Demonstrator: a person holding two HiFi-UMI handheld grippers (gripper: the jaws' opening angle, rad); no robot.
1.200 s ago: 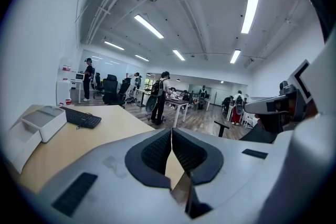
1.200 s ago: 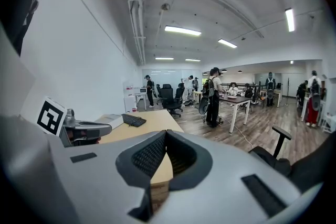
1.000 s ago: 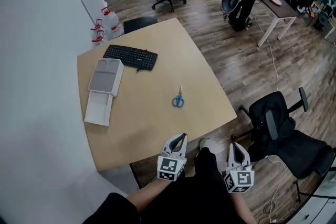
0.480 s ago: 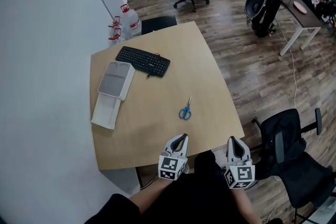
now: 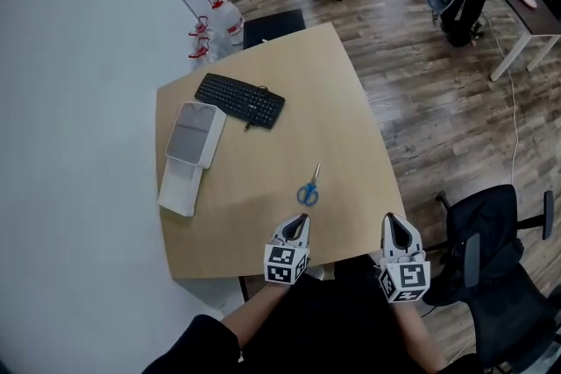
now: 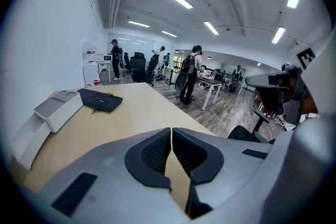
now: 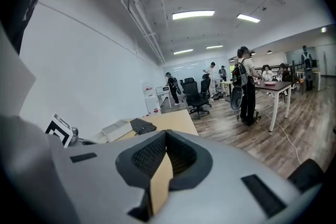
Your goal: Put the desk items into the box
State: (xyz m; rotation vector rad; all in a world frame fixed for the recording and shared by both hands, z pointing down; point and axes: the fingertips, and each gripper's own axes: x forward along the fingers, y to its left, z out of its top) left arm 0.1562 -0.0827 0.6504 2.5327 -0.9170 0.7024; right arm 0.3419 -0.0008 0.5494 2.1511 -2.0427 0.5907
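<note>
The pale wooden worktop (image 5: pixel 298 92) carries three things. Largest is the white box (image 5: pixel 195 134), grey on its upper face, which lies near the left edge. A flat white piece (image 5: pixel 178 188) touches its near end. A black keyboard (image 5: pixel 240 100) lies just beyond the box, toward the far side.

The left gripper (image 5: pixel 301 222) hovers at the near edge. In the left gripper view its fingers (image 6: pixel 155 153) are clenched tip to tip, with nothing between them. The right gripper (image 5: pixel 399 223) hangs by the near right corner. Its fingers (image 7: pixel 149 156) are likewise pressed together and empty.

Smallest are the blue-handled scissors (image 5: pixel 308 191). They lie flat on the worktop, outside the box and well to its right, just ahead of the left gripper. Their handles are toward the person and their blades point away.
</note>
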